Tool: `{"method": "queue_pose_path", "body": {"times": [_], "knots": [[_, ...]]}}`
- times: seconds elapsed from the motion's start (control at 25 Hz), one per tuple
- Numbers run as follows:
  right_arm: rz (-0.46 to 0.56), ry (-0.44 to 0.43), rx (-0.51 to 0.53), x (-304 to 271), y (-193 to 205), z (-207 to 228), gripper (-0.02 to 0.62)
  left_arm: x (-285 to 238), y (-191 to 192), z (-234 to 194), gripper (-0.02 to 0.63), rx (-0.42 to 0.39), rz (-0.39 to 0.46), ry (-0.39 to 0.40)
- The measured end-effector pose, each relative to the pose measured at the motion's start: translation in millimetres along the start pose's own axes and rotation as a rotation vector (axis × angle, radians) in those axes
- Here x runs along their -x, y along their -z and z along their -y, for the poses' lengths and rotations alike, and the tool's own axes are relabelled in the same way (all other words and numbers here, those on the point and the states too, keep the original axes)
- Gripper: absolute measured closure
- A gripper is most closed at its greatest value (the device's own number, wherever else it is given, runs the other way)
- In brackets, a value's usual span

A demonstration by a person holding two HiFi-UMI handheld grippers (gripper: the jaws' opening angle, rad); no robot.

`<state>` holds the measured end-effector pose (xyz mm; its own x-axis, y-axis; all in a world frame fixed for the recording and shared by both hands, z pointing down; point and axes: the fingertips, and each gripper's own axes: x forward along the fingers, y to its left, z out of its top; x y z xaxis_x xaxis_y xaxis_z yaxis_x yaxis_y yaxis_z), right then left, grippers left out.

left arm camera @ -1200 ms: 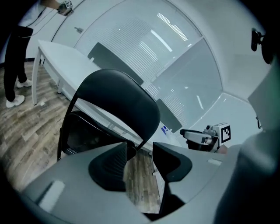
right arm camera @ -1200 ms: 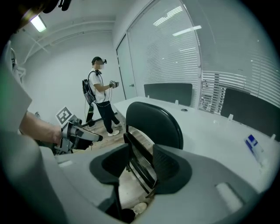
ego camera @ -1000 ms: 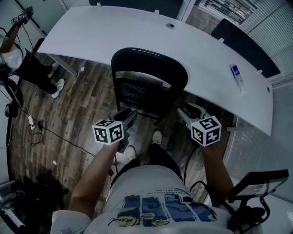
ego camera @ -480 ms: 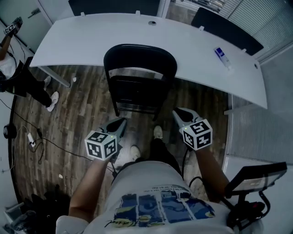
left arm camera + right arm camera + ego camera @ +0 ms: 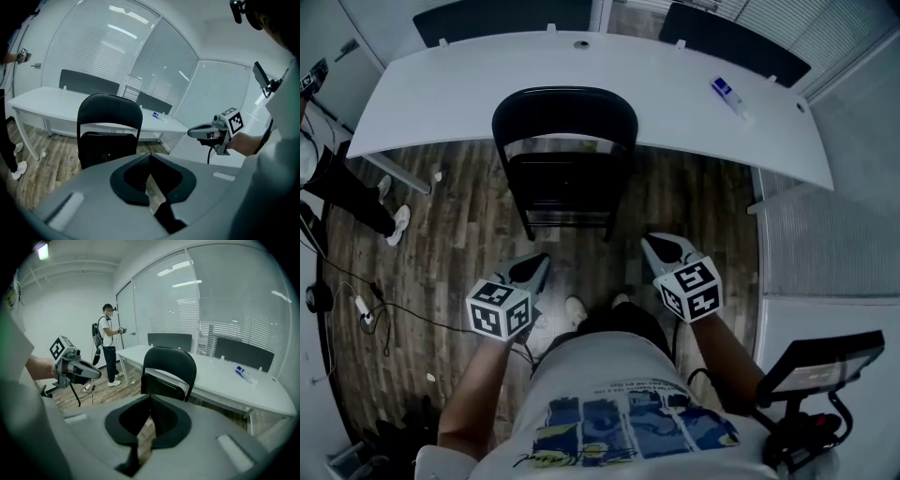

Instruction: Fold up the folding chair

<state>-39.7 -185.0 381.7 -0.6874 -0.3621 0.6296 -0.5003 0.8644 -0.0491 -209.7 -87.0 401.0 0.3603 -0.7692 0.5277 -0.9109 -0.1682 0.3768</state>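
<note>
The black folding chair [image 5: 565, 159] stands upright on the wood floor against the white table, its seat panel flat under the rounded backrest [image 5: 109, 112]. It also shows in the right gripper view as the chair [image 5: 169, 369]. My left gripper [image 5: 542, 261] hangs short of the chair's left side, shut and empty, apart from the chair. My right gripper [image 5: 649, 242] is on the right, also shut on nothing and clear of the chair. In each gripper view, the left gripper [image 5: 150, 154] and the right gripper [image 5: 150, 397] have their dark pads together with only floor beyond.
A long curved white table [image 5: 675, 84] runs behind the chair, with a small blue and white object [image 5: 724, 92] on it. A person [image 5: 108, 341] stands at the far left. Cables [image 5: 356, 300] lie on the floor. A stand with a screen [image 5: 820, 375] is at lower right.
Both grippers have drawn back from the chair toward the person's body. Their jaws, apart a second ago, are now together. The chair stays standing on its own.
</note>
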Motion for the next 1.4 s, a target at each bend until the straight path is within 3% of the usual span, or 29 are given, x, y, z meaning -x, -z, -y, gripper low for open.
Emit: {"method": "queue_pose_path", "body": {"times": [0.44,0.72,1.08,1.4], "knots": [[0.025,-0.024,0.006,62,32,-23,0.592,5,2,69,0.601,-0.055,0.002,0.026],[0.054,-0.011,-0.006,131,76,-51,0.592,44,31,141,0.601,-0.098,0.021,0.04],[0.058,-0.059,-0.038,154,116,-66,0.592,53,61,170,0.601,-0.034,0.024,0.006],[0.039,-0.093,-0.043,155,128,-81,0.592,57,73,177,0.601,-0.031,-0.001,-0.001]]}}
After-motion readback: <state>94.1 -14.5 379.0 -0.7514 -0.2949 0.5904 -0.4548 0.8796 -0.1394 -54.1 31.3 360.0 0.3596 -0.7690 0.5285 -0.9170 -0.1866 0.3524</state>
